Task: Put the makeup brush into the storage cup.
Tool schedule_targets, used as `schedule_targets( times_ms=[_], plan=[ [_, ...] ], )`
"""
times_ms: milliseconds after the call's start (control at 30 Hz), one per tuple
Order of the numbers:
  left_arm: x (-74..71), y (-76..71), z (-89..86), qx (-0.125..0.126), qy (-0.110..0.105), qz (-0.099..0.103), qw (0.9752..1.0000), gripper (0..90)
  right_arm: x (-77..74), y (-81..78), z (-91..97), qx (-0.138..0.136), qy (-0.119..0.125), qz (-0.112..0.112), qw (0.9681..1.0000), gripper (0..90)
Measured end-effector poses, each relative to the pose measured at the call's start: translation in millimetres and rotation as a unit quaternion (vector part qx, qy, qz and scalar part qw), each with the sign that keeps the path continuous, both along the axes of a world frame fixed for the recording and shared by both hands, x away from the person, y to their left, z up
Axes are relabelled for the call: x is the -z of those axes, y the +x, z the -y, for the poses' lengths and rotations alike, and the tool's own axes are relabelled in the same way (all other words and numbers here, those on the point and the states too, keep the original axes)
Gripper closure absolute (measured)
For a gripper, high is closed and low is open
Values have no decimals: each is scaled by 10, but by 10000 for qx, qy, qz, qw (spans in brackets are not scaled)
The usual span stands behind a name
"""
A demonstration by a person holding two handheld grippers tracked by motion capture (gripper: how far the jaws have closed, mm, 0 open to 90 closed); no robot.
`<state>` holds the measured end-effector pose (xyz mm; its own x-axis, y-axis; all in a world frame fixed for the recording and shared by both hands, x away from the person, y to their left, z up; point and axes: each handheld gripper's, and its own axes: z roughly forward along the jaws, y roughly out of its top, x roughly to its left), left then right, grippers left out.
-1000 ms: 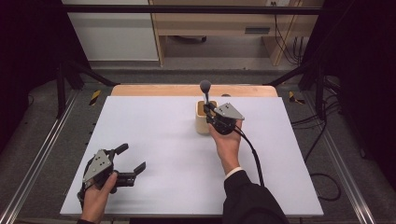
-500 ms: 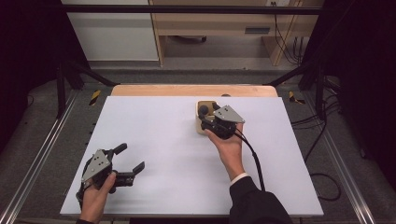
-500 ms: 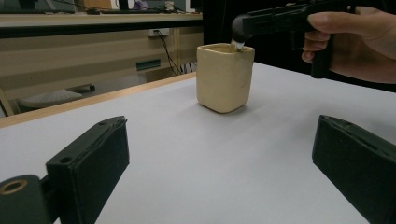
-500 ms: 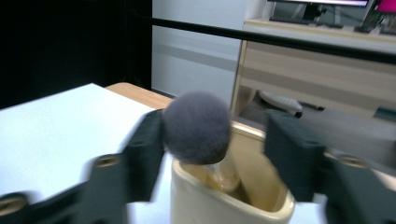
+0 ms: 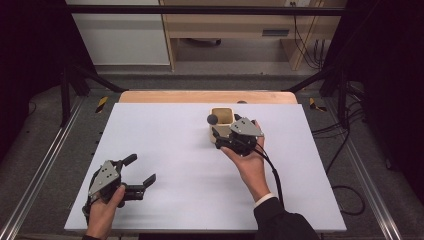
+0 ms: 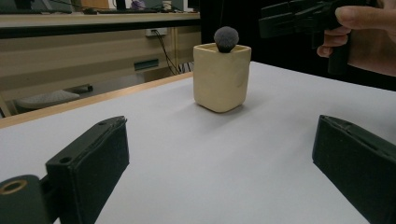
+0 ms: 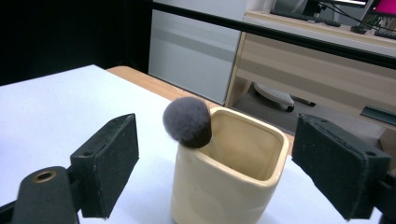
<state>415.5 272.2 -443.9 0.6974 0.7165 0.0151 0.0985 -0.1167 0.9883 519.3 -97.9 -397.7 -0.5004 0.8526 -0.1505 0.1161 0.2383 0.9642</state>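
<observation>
High view shows the right gripper, jaws just opened and empty, backed off toward 5 o'clock from the cream ceramic cup, where the released makeup brush now stands, placement apparently complete; left gripper idles open.

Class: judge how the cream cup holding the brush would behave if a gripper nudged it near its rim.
The cup looks like thick glazed ceramic: probably heavy, stiff and slippery. Taller than wide, it might tip. The brush leaning on its rim would likely shift.
</observation>
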Motion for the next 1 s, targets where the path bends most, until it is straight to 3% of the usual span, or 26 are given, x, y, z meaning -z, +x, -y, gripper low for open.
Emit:
schedule_targets(
  times_ms=[533,833,1000],
  plan=[
    [-4,2,-11,-2,6,7,10000,26,-12,-72,22,-214,-211,-417,9987,62],
    [1,1,-5,7,25,-23,10000,22,-30,-124,42,-355,-427,-440,9975,45],
    [1,-1,-17,0,26,-33,10000,21,-34,-162,92,-418,-396,-478,9972,51]
  ],
)
